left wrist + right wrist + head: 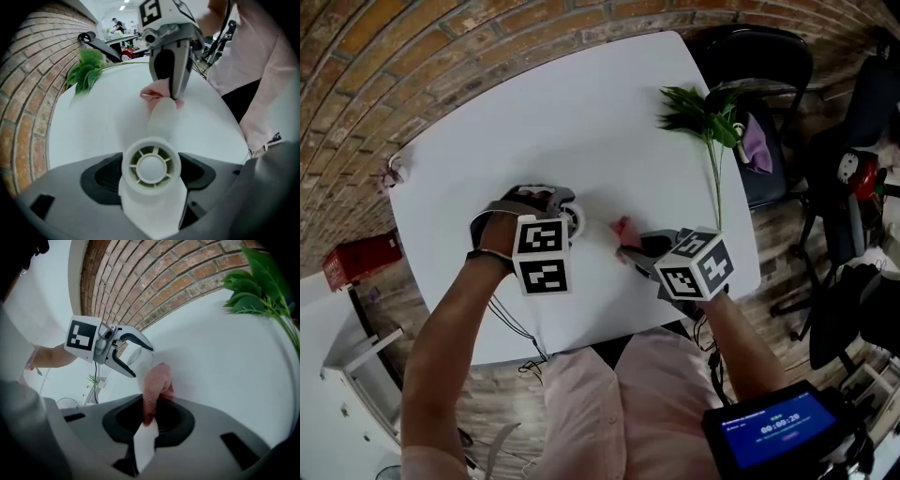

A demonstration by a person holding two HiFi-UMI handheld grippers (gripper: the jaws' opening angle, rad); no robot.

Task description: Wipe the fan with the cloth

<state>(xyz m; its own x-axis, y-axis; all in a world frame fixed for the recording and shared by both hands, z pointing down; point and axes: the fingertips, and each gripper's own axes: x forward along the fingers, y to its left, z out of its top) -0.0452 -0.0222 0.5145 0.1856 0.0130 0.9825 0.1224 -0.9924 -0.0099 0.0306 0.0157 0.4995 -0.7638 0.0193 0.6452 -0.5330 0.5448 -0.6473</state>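
Note:
A small white fan [151, 168] lies on the white table [581, 122]. My left gripper [563, 214] is shut on its round head from above. The fan's pale body [161, 119] stretches away from those jaws toward the right gripper. My right gripper [628, 249] is shut on a pink cloth [155, 383], and the cloth bunch [157, 90] touches the far end of the fan's body. A white tag [145, 446] of the cloth hangs between the right jaws. In the right gripper view the left gripper [125, 352] straddles the fan [137, 355].
A green leafy sprig [705, 114] lies at the table's far right. A dark chair [769, 66] stands past that corner. Left of the table a red box [361, 259] sits on the floor. A screen [773, 431] is at my lower right. The table's near edge is under my forearms.

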